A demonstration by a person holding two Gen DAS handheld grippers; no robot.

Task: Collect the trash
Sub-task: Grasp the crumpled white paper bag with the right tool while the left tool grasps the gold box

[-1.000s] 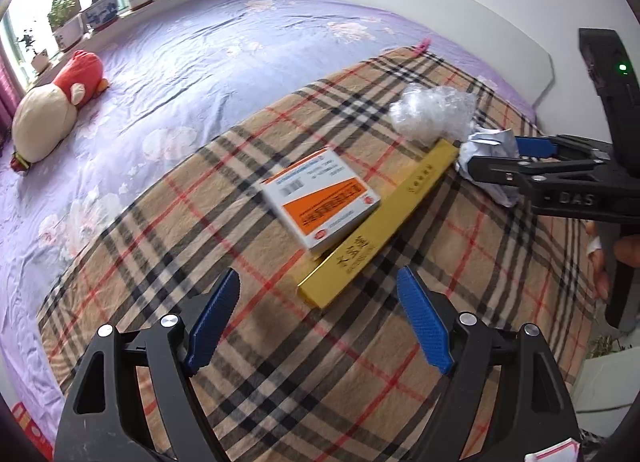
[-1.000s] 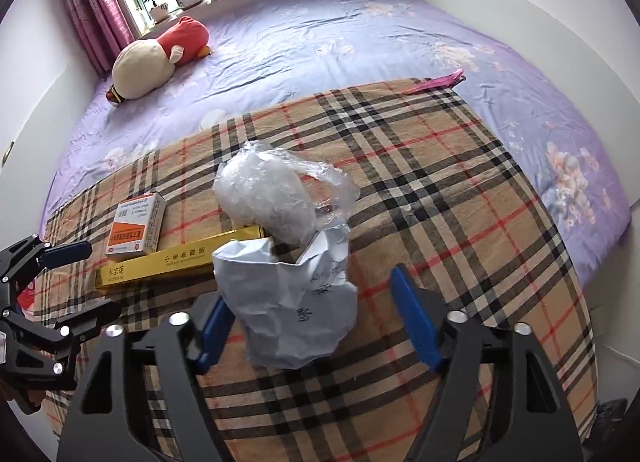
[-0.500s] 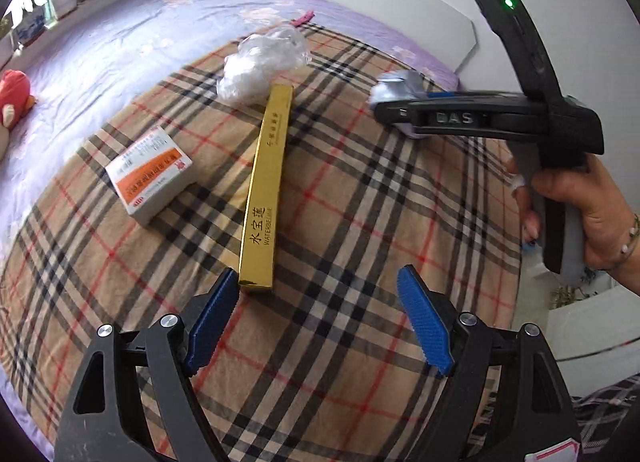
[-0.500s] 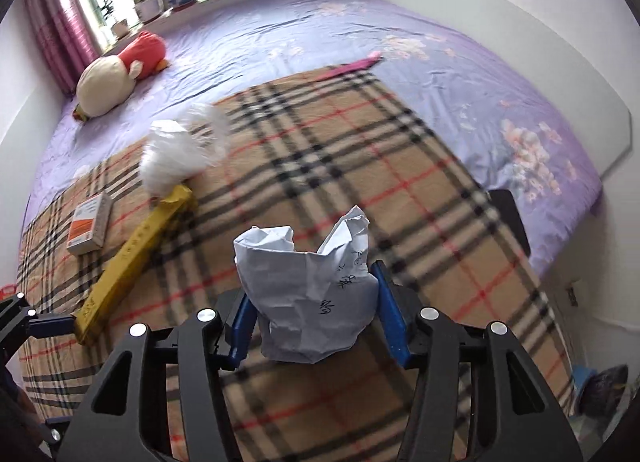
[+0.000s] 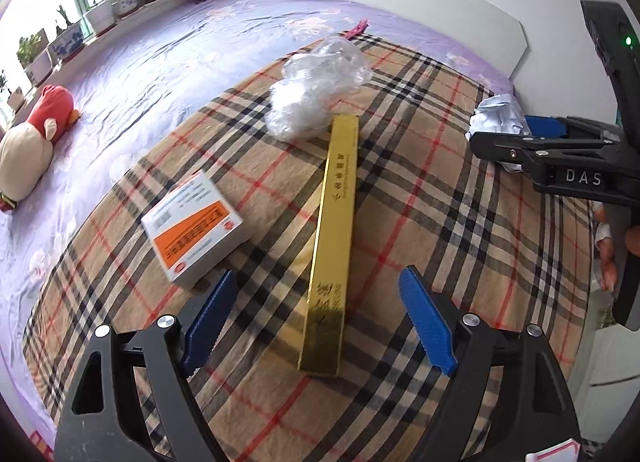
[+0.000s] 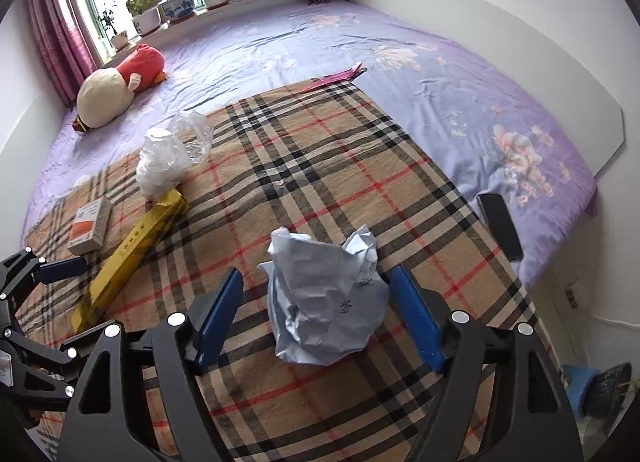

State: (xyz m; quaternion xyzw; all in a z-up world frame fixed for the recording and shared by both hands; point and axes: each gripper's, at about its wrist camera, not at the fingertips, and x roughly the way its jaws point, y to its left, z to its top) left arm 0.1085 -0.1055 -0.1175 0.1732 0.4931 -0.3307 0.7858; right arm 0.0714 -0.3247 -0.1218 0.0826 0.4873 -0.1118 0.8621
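Four pieces of trash lie on the tan plaid blanket (image 6: 320, 166) in front of you: a crumpled ball of pale blue-white paper (image 6: 326, 302), a long gold cardboard box (image 5: 334, 238), a white and orange medicine carton (image 5: 196, 230), and a crinkled clear plastic bag (image 5: 316, 90).

Your right gripper (image 6: 316, 316) has its jaws spread wide around the crumpled paper; the right blue pad (image 6: 416, 318) sits just beside the paper, while the left pad stands clear of it. Whether the paper rests on the blanket or hangs off it, you cannot tell from either view.

Your left gripper (image 5: 318, 316) is also wide open and holds nothing; the near end of the gold box lies between its blue fingers (image 5: 210, 316), apart from both. The medicine carton sits just left of that box, and the plastic bag touches the box's far end.

Beyond the blanket, a red and cream plush toy (image 6: 116, 90) lies on the purple bedsheet (image 6: 320, 38), and a black phone (image 6: 500, 224) rests near the bed's right edge.
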